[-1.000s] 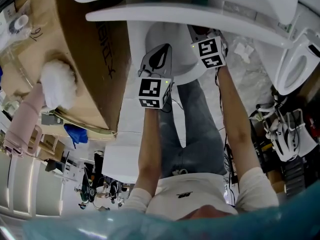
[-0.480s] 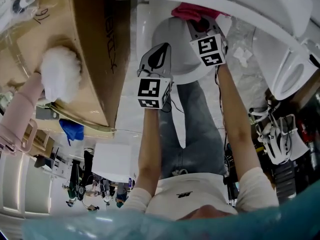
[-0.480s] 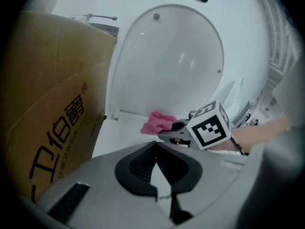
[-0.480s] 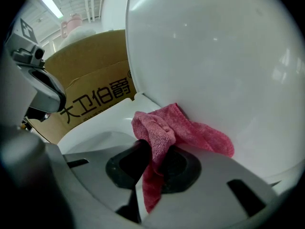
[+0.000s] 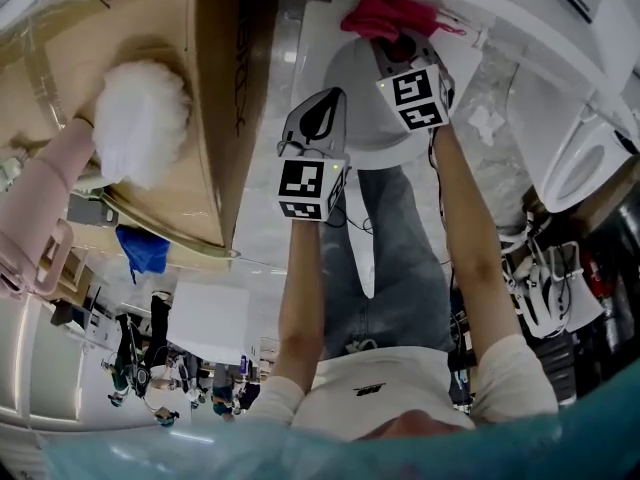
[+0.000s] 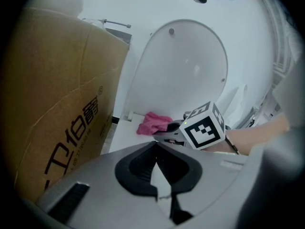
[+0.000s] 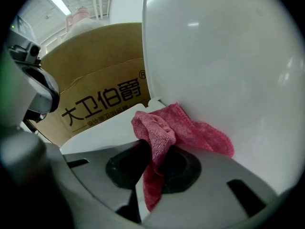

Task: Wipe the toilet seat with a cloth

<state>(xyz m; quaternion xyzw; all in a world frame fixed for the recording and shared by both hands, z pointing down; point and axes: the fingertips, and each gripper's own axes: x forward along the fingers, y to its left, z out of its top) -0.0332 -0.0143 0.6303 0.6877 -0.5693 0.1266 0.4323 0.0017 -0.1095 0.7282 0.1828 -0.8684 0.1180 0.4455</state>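
The pink cloth (image 7: 164, 130) is pinched in the right gripper (image 7: 157, 157), jaws clamped tight on a bunched fold with a tail hanging down between them. It's pressed up at the back edge of the toilet seat (image 7: 102, 130), right where the raised lid (image 7: 224, 56) starts. From the head view you only get a pink lump (image 5: 390, 13) poking past the right gripper (image 5: 397, 46), so the grip itself only shows from the gripper's own camera.

The left gripper (image 6: 155, 149) has its jaws closed together on nothing, and it hangs back from the seat, apart from the cloth. Its view catches the cloth (image 6: 153, 123) from the side, plus the right gripper's marker cube (image 6: 204, 126).

A cardboard box (image 5: 215, 98) stands just beside the toilet's left side. Only the head view shows the fluffy white duster (image 5: 145, 118) on it.
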